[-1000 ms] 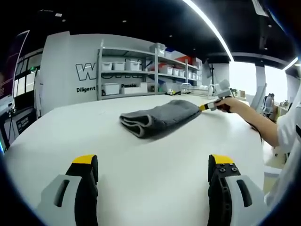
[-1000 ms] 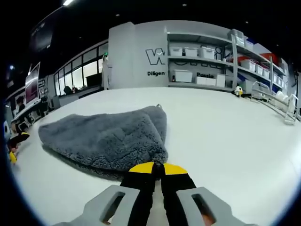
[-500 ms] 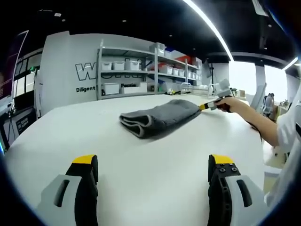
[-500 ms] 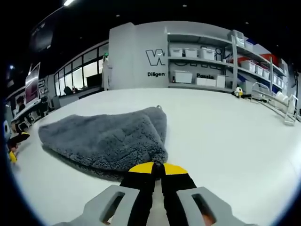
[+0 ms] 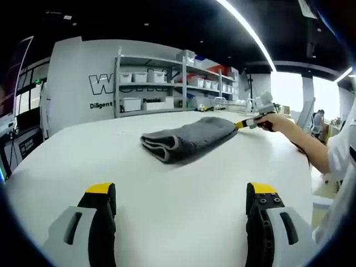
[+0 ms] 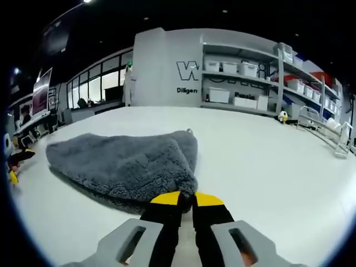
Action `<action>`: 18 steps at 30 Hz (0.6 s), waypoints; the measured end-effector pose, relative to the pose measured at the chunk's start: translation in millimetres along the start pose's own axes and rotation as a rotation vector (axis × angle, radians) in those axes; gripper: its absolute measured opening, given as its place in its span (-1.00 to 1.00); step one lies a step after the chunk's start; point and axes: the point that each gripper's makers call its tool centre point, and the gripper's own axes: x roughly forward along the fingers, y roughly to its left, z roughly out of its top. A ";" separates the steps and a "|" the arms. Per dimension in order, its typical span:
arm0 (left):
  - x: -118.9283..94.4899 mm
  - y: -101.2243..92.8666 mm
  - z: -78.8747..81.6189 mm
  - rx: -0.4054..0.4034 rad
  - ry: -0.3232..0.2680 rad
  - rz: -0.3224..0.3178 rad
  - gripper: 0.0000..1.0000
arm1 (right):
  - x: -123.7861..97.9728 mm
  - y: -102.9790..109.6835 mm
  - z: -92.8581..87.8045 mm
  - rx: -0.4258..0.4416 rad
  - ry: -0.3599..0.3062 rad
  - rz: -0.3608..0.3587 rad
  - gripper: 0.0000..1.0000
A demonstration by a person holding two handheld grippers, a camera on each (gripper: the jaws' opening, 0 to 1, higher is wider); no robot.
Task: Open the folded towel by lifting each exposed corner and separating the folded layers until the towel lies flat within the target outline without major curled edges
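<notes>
A folded grey towel (image 5: 186, 139) lies on the white table (image 5: 167, 189), its rolled fold facing my left gripper. My left gripper (image 5: 181, 200) hangs open well short of it, nothing between its jaws. In the right gripper view the same towel (image 6: 125, 164) spreads out in front, and my right gripper (image 6: 181, 197) is shut on its near corner. That right gripper (image 5: 247, 124), held by a person's hand, also appears at the towel's far right end in the left gripper view.
Shelving with white bins (image 5: 161, 89) stands behind the table against a wall with lettering. A person's arm and white sleeve (image 5: 328, 156) reach in from the right. A wire rack (image 6: 328, 128) sits at the table's far right edge.
The right gripper has risen slightly with the towel corner pinched; the view tilted a little. The left gripper has not moved.
</notes>
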 end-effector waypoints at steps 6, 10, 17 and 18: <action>0.4 -1.0 -0.9 0.001 0.003 -0.002 0.91 | -3.4 -7.2 1.8 -0.001 -0.011 -0.016 -0.73; 0.8 -1.3 -1.0 0.002 0.004 -0.003 0.91 | -6.2 -11.5 4.7 0.018 -0.028 -0.016 -0.67; -0.5 0.5 -0.2 0.005 0.003 0.003 0.91 | -11.8 -19.6 9.6 0.060 -0.063 -0.027 -0.57; -0.5 0.6 -0.3 0.005 0.003 0.003 0.91 | -12.6 -20.7 10.4 0.068 -0.069 -0.028 -0.56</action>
